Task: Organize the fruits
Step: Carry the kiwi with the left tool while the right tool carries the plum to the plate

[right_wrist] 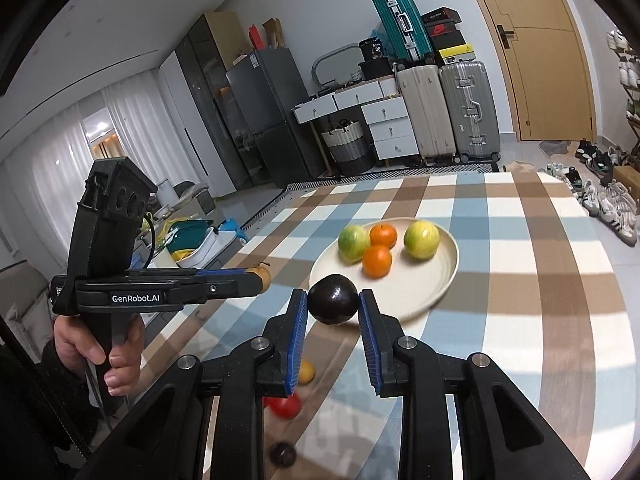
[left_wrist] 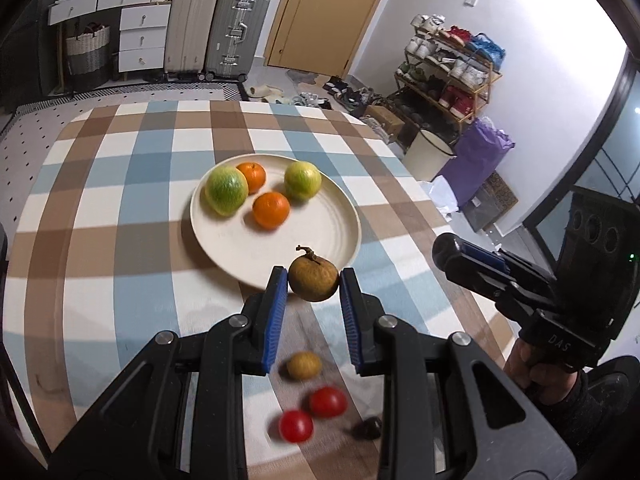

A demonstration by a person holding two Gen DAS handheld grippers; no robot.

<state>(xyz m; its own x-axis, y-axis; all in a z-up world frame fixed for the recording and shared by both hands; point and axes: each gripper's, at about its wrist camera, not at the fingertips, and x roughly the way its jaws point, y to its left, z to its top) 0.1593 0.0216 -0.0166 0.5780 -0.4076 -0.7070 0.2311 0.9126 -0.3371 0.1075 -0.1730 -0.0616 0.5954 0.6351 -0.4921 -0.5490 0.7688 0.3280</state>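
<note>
Your left gripper (left_wrist: 313, 280) had matt black plastic arms and ribbed blue pads (left_wrist: 275, 316). It pinched a rough, dull brown fruit (left_wrist: 313, 279). The dark fruit (right_wrist: 333, 299) shone glossy. The plate (left_wrist: 336, 236) looked smooth and matt.

Two green fruits (left_wrist: 226, 191), two oranges (left_wrist: 271, 210), two tomatoes (left_wrist: 328, 401), one plate (left_wrist: 320, 236)

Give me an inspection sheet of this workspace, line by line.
Surface: checked tablecloth covers the table.
Job's things: cream plate holds two oranges and two green fruits; small brown fruit, two red fruits and a dark fruit lie loose on the cloth.
Clutter: nothing seen.
Grippers: left gripper holds a stemmed brown fruit; right gripper holds a dark round fruit; both near the plate rim.
Cables: nothing seen.
Surroundings: suitcases, drawers, shoe rack, door.
</note>
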